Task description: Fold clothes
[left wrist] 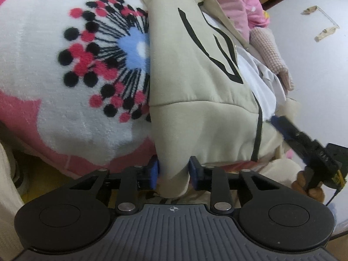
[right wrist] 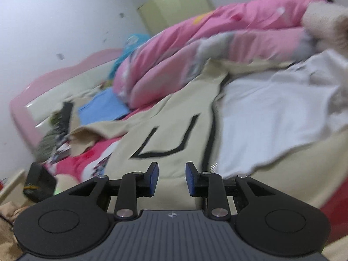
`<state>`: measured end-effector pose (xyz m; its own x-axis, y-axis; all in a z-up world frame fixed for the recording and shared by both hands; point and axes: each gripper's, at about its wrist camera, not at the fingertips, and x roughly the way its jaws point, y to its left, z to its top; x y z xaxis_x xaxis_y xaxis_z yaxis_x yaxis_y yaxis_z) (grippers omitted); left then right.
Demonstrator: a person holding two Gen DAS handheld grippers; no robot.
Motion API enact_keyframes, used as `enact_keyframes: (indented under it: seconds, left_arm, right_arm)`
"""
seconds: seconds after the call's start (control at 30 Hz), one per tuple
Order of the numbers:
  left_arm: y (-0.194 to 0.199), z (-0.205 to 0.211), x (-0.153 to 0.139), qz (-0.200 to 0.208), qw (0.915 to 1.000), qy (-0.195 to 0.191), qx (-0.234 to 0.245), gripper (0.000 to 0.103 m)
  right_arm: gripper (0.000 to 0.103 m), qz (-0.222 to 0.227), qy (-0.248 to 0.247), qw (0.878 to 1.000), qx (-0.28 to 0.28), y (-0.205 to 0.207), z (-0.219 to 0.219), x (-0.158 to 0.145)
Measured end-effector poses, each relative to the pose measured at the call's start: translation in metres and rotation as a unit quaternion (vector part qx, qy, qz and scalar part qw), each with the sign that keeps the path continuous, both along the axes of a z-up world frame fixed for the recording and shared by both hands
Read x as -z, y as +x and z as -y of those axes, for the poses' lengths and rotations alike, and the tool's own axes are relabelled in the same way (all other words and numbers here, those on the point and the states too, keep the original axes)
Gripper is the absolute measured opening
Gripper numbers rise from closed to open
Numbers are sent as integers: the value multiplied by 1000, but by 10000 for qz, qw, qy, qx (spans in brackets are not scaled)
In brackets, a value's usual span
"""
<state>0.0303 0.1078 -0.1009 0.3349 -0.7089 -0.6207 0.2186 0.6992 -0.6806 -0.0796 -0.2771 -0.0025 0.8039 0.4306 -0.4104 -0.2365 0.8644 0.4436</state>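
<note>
A beige zip jacket (left wrist: pixel 191 82) with black line markings lies spread on the bed, its white lining (left wrist: pixel 258 82) showing at the open front. My left gripper (left wrist: pixel 174 174) is shut on a bunched corner of the jacket's hem, with cloth filling the gap between its blue pads. In the right wrist view the same jacket (right wrist: pixel 174 134) and its white lining (right wrist: pixel 267 119) stretch ahead. My right gripper (right wrist: pixel 171 178) stands open just above the beige cloth, nothing pinched between its pads. It also appears in the left wrist view as the right gripper (left wrist: pixel 277 122), near the jacket's front edge.
A white and pink fleece blanket (left wrist: pixel 65 65) with a dotted flower print covers the bed on the left. A pink quilt (right wrist: pixel 195 50) is heaped behind the jacket. Blue cloth (right wrist: pixel 102 106) and clutter lie by the pink headboard (right wrist: pixel 24 117). A person's hand (left wrist: pixel 308 187) holds the right gripper.
</note>
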Motion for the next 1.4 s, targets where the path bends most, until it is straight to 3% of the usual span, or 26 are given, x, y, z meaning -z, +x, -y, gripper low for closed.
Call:
enact_keyframes:
  seconds: [0.07, 0.13, 0.4, 0.5, 0.57, 0.63, 0.73, 0.83, 0.9, 0.93, 1.03, 1.07, 1.3, 1.33, 1.4]
  left_arm:
    - [0, 0, 1, -4, 10000, -31, 0, 15]
    - [0, 0, 1, -7, 10000, -56, 3, 14]
    - [-1, -4, 0, 47, 10000, -13, 83, 17]
    - [-3, -14, -5, 125, 9999, 85, -5, 34]
    - [-6, -23, -12, 258, 9995, 157, -110, 49]
    - [-8, -36, -23, 458, 9984, 184, -266, 58]
    - [-5, -62, -44, 782, 9943, 211, -690, 68]
    - [8, -91, -67, 981, 9853, 155, -1389, 70]
    - [24, -112, -79, 1041, 9746, 17, -1981, 75]
    - [33, -122, -85, 1037, 9663, -101, -2355, 83]
    - [59, -154, -98, 1016, 9329, -535, -3414, 103]
    - [69, -164, -102, 973, 9209, -635, -3721, 103]
    - [140, -193, -102, 111, 8727, -398, -4866, 99]
    - [146, -195, -100, 31, 8631, -318, -5040, 97]
    - [153, -197, -100, -36, 8423, -200, -5387, 76]
  right_arm:
    - [26, -398, -137, 9991, 65, 12, -4, 15]
    - [22, -637, -321, 9973, 182, 18, -7, 20]
    - [24, 512, -442, 9975, -181, 25, -36, -35]
    - [26, 804, -807, 9933, -193, 45, -52, -44]
    - [28, 782, -1004, 9918, -147, 61, -58, -41]
    - [38, 585, -1211, 9908, -120, 77, -64, -29]
    - [40, -11, -1479, 9889, -133, 92, -69, -2]
    - [44, -71, -1434, 9895, -169, 95, -71, 2]
    - [44, -183, -1237, 9920, -162, 100, -67, 0]
    - [44, -238, -1097, 9936, -139, 102, -64, -1]
    - [44, -403, -570, 9975, -59, 110, -52, 3]
    - [44, -439, -439, 9981, -50, 111, -48, 4]
    - [44, -469, -218, 9986, -62, 114, -42, 6]
    - [44, -466, -228, 9986, -62, 115, -42, 6]
    - [44, -458, -243, 9986, -63, 116, -44, 6]
